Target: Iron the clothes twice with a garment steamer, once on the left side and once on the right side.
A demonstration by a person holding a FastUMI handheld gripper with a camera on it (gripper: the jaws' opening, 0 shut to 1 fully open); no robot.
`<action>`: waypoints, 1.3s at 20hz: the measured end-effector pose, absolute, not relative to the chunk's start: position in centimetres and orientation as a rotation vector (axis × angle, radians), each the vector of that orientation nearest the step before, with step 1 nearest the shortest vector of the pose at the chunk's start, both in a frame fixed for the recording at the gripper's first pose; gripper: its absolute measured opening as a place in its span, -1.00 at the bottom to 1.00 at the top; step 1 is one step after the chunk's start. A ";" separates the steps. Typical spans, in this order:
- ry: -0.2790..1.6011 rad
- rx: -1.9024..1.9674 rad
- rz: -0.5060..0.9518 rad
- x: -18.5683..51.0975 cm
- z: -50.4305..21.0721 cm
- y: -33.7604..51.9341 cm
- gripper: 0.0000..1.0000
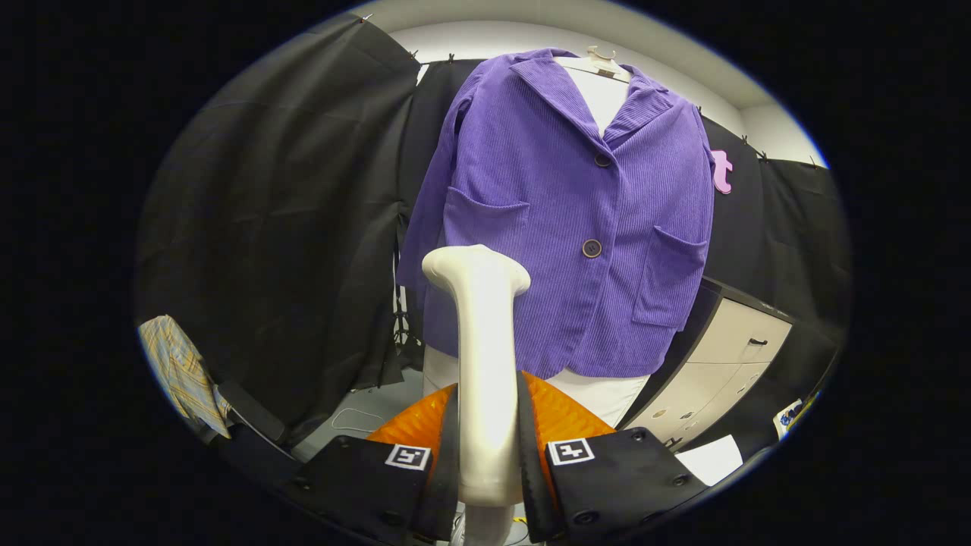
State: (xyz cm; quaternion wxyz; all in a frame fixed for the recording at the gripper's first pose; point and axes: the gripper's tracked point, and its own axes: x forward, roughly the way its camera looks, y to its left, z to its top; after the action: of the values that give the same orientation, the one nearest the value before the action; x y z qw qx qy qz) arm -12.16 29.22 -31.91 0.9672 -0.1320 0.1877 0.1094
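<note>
Standing upright between clamped jaws, steamer (pixel 485 364) head faces purple jacket (pixel 576 212).

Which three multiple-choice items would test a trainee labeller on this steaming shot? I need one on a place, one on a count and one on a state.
1. Where is the steamer head relative to the purple jacket?
A. In front of the pocket on the side nearer the cabinet
B. In front of the jacket's lower front, just below the pocket on the side away from the cabinet
C. Above the collar

2. How many buttons show on the jacket's front?
A. Two
B. Four
C. None

3. What is the gripper doing?
A. Open, holding nothing
B. Shut on the jacket's hem
C. Shut on the steamer's handle

Answers:
1 B: the head rises just under that pocket.
2 A: one button sits below the lapels, another lower down.
3 C: both fingers press the handle between them.
</note>
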 end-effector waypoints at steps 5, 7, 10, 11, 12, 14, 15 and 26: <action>0.333 -0.261 0.239 -14.2 -28.2 28.5 -0.15; 0.311 -0.253 0.242 -14.8 -26.1 27.8 -0.15; 0.273 -0.226 0.239 -15.4 -22.7 26.6 -0.15; 0.258 -0.215 0.237 -15.6 -21.5 26.1 -0.15; 0.244 -0.203 0.235 -15.6 -20.3 25.7 -0.14; 0.215 -0.183 0.227 -15.8 -17.7 24.5 -0.14; 0.199 -0.170 0.223 -16.1 -16.4 24.1 -0.14; 0.040 -0.104 0.143 -17.1 -6.9 15.2 -0.15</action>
State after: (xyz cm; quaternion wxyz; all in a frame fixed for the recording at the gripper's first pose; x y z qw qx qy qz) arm -17.15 15.18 -6.90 0.9959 -0.0517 0.0199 0.0714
